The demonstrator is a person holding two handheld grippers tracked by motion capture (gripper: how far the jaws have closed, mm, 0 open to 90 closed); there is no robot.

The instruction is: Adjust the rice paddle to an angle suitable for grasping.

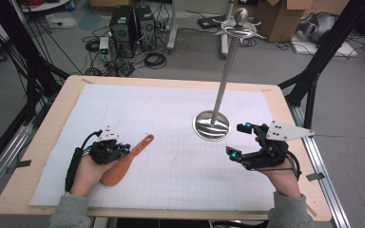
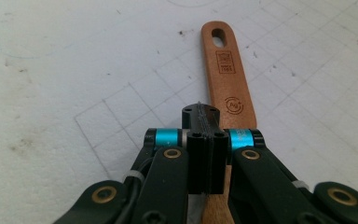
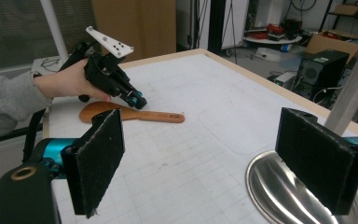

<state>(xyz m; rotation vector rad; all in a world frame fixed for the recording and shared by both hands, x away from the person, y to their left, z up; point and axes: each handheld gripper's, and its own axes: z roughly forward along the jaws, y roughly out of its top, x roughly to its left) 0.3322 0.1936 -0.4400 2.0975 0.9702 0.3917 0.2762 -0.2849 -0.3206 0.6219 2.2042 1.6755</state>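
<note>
Wooden spatula [image 1: 126,161] looks pinched mid-handle by the left gripper [image 2: 204,135], so lift it level off the worktop [image 1: 171,118] while the right gripper [image 3: 214,163], jaws spread, waits near the metal stand [image 1: 212,126].

This is a lab or research workroom. The desk [image 1: 43,142] is a plain wooden board covered by a white gridded sheet [image 1: 171,142], framed by black metal struts [image 1: 323,57]. On the grey floor beyond the desk's far edge stand two black computer towers [image 1: 133,23] amid tangled cables [image 1: 154,59]. Cardboard boxes [image 1: 285,19] sit further back, beyond the desk's far right corner. Past its side, shelves hold more gear [image 3: 270,37].
</note>
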